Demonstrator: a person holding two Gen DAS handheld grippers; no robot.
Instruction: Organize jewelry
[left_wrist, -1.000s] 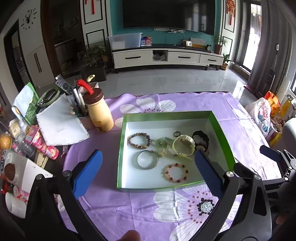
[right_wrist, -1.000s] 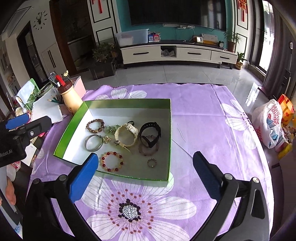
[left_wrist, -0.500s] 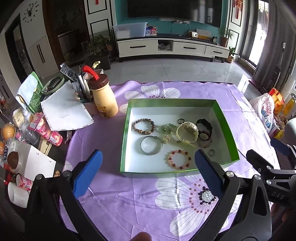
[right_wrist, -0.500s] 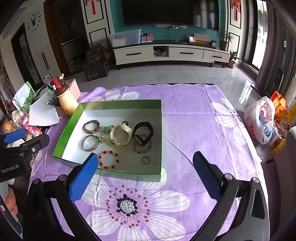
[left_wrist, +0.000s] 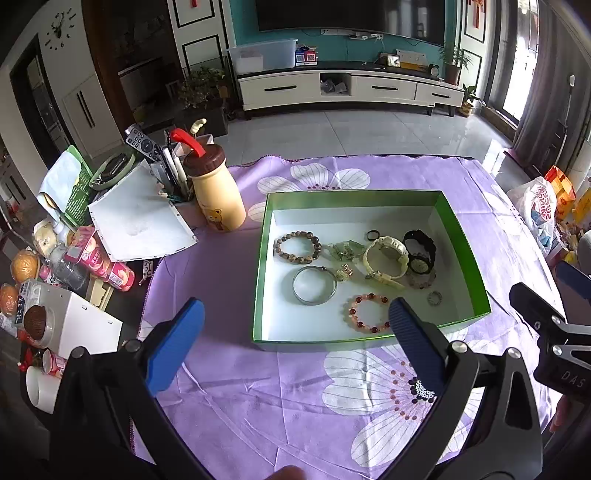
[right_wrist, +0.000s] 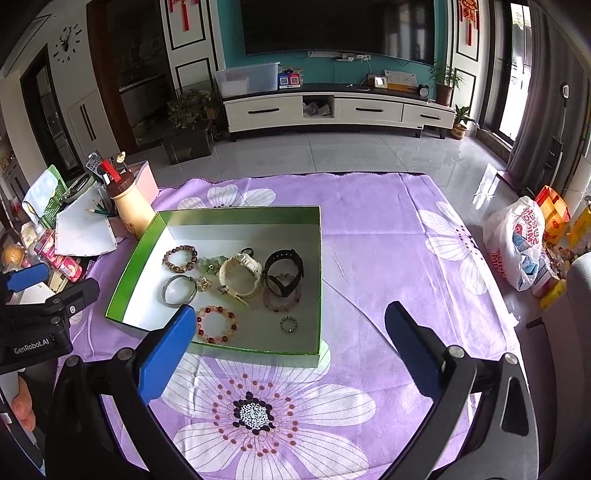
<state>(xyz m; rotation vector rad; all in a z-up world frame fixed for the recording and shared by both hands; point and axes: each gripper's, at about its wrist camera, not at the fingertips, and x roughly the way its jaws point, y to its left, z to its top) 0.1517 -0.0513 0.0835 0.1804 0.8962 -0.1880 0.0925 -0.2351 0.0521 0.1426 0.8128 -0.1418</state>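
Left wrist view: green box (left_wrist: 463, 236) farther off than before, both jaws wide, empty.

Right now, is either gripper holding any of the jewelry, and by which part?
Nothing is held. The left gripper and right gripper are both open and empty, short of the green box.

Bracelets (left_wrist: 297, 247) and watches (left_wrist: 386, 256) lie inside box (left_wrist: 464, 251).

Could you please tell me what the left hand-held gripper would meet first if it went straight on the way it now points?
Probably the near green wall of the shallow green box; the open left hand-held gripper points at it over bare purple flowered cloth, though its height is unclear.
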